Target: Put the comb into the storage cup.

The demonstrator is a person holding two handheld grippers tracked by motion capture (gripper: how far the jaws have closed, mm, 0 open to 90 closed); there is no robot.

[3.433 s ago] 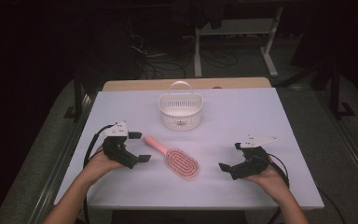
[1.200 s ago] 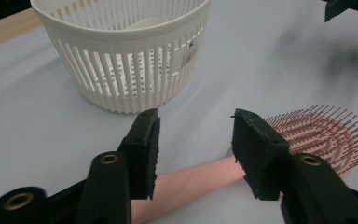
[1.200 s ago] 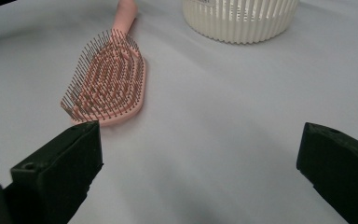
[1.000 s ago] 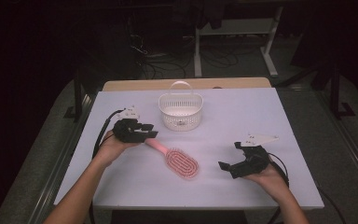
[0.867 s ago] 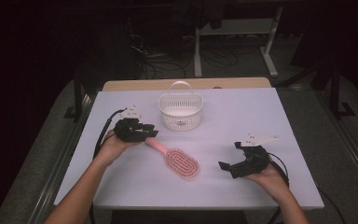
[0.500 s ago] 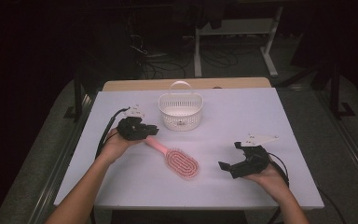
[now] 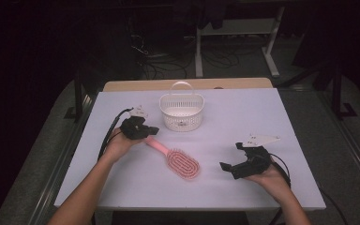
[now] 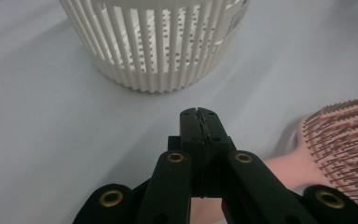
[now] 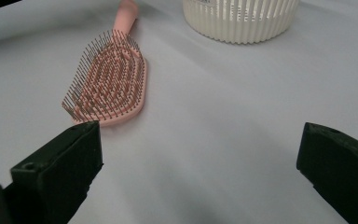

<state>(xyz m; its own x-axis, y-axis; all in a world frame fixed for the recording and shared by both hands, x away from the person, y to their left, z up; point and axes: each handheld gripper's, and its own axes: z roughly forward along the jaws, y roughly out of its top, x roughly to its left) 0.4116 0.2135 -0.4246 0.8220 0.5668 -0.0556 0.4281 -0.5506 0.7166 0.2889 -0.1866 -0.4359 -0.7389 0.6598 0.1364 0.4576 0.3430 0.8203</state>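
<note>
While pink hairbrush [image 7: 183, 161] lies flat, bristles up, unmoved, left gripper [image 7: 150, 131] has come over its handle end. Jaws have just been closing, tips now touching, nothing visible between them. Handle passes underneath, head off to gripper's right. Likely missed grasp: reopen, go lower. Right gripper [image 7: 232, 157] gapes wide, idle, brush head ahead-left of it. White basket [image 7: 181, 111] just beyond left gripper.

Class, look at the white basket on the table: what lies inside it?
The white basket appears empty in the high view: pale floor, upright handle, nothing inside. Its near wall hides part of the floor. The pink hairbrush lies outside on the table, its handle under the left gripper.
</note>
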